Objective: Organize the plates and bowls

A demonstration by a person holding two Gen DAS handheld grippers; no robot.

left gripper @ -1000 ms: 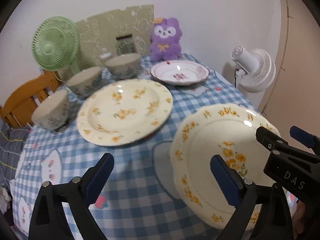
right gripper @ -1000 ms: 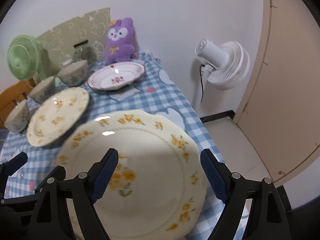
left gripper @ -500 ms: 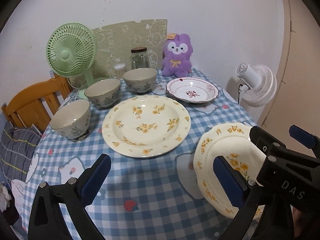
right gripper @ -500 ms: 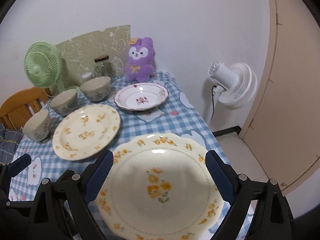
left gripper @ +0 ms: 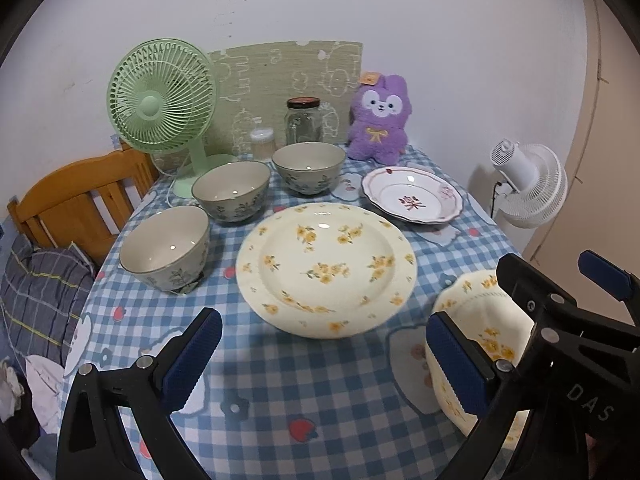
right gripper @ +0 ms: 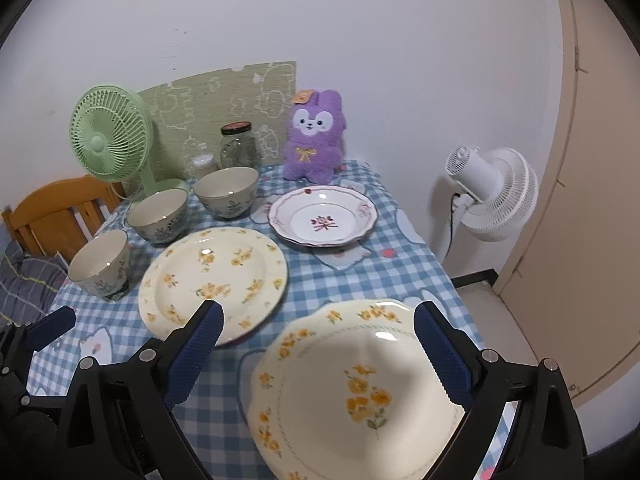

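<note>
Item: "DAS" lettering on right gripper (right gripper: 316,354) body, jaws wide, nothing gripped, scalloped yellow-flower plate (right gripper: 360,396) lying on checked tablecloth (left gripper: 280,380) beneath at near-right edge; left gripper (left gripper: 320,360) open, empty.

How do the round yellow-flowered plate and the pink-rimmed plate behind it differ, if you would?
The yellow-flowered plate is larger, cream, with a smooth round rim and scattered yellow blooms. The pink-rimmed plate is smaller, white, with a scalloped rim and one dark red motif at its centre. Both lie flat and empty.
</note>
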